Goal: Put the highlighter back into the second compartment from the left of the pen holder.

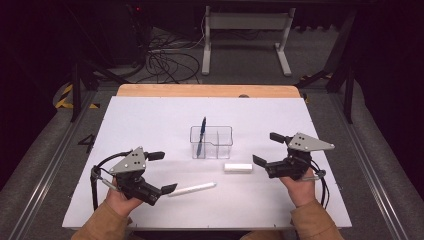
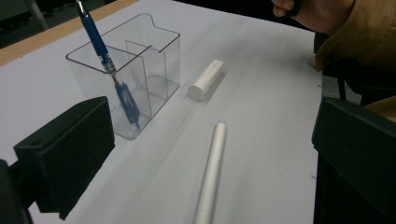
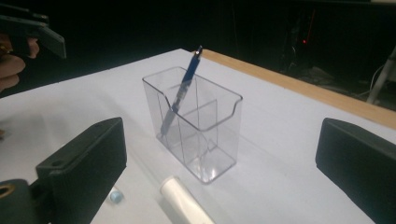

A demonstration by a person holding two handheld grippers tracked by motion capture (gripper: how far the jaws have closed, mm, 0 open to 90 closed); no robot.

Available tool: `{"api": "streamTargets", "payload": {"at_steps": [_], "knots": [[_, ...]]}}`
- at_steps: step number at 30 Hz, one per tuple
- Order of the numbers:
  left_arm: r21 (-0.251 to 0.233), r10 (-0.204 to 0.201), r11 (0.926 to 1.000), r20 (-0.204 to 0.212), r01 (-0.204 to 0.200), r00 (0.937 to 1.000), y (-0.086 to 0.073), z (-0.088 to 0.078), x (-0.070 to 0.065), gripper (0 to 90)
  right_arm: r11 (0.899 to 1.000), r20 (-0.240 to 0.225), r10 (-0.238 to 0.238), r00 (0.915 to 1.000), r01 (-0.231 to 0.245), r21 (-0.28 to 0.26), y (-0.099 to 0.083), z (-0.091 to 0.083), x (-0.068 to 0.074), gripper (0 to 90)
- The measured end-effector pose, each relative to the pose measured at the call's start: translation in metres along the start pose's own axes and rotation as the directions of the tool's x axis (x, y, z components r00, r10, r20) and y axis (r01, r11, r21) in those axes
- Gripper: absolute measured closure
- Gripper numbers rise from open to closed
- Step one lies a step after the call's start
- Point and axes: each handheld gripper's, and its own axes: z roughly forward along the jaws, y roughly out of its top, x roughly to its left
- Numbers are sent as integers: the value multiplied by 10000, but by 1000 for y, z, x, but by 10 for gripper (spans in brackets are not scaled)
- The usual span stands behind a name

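Observation:
A clear divided container (image 1: pixel 220 144) stands mid-table with a blue pen (image 1: pixel 201 136) leaning in its left compartment. In front of it lie a short white cylinder (image 1: pixel 238 167) and a long white pen (image 1: pixel 192 189). My left gripper (image 1: pixel 164 172) is open at the front left, its jaws either side of the white pen's (image 2: pixel 211 165) near end without touching it. My right gripper (image 1: pixel 266 148) is open to the right of the container (image 3: pixel 198 126), facing it with nothing between its jaws. The white cylinder (image 3: pixel 184 203) lies just below its view.
The white table surface (image 1: pixel 150 120) ends in a wooden strip (image 1: pixel 207 90) at the back. Beyond it a white desk frame (image 1: pixel 245 22) and loose cables (image 1: pixel 167 62) sit on the floor. Dark stands flank the table.

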Motion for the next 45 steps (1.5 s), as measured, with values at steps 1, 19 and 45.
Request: {"api": "streamTargets", "payload": {"at_steps": [1, 19, 45], "knots": [[-4, -22, 10000, 9, 22, 10000, 0, 0, 0, 2, 10000, 33, 33, 10000, -33, 73, -3, -1, -1, 13], [672, 180, 9976, -128, -171, 9998, 3, 7, -5, 41, 9993, 43, -41, 10000, 40, 368, -29, -5, -5, 0], [3086, 340, 9508, -142, -280, 9993, 17, 47, -9, 211, 9994, -285, -183, 9994, 191, 294, -28, -4, 0, 14]]}}
